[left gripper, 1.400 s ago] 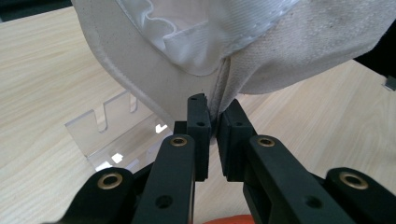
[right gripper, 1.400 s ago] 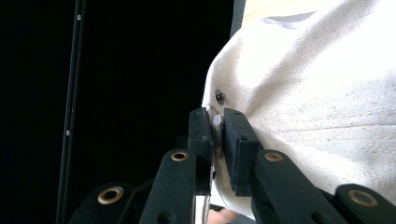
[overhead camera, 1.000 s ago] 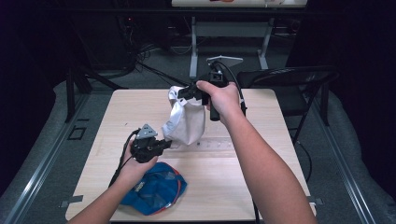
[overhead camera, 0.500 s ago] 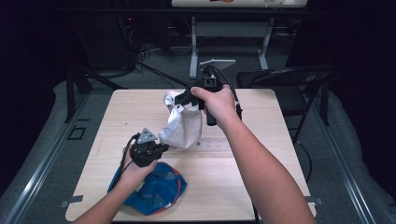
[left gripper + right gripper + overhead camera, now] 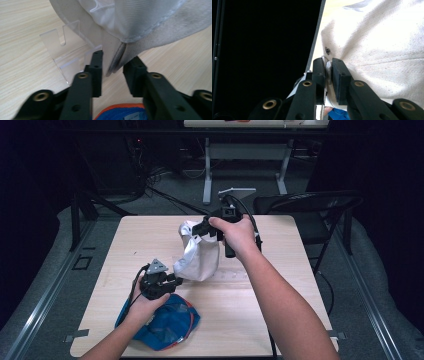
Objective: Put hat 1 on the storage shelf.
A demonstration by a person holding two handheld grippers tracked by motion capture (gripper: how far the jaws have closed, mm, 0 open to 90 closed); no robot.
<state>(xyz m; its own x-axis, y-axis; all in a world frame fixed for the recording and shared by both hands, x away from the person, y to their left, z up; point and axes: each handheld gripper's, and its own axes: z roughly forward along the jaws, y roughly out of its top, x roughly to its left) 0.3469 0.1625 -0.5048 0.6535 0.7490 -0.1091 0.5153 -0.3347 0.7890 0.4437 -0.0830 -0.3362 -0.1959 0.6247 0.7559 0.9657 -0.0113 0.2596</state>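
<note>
High view: nearest the person, a blue cap (image 5: pixel 162 327) lies at the table's (image 5: pixel 280 295) front edge. Just past it, the left gripper (image 5: pixel 176 281) sits low. Its jaws have just been opening, and the white cap's (image 5: pixel 199 254) brim (image 5: pixel 117 61) hangs between them with a gap on each side. A clear plastic stand (image 5: pixel 67 55) is just beside the brim. Farther back, the right gripper (image 5: pixel 200 228) pinches the top of the white cap and holds it up. The table's right half is bare wood.
</note>
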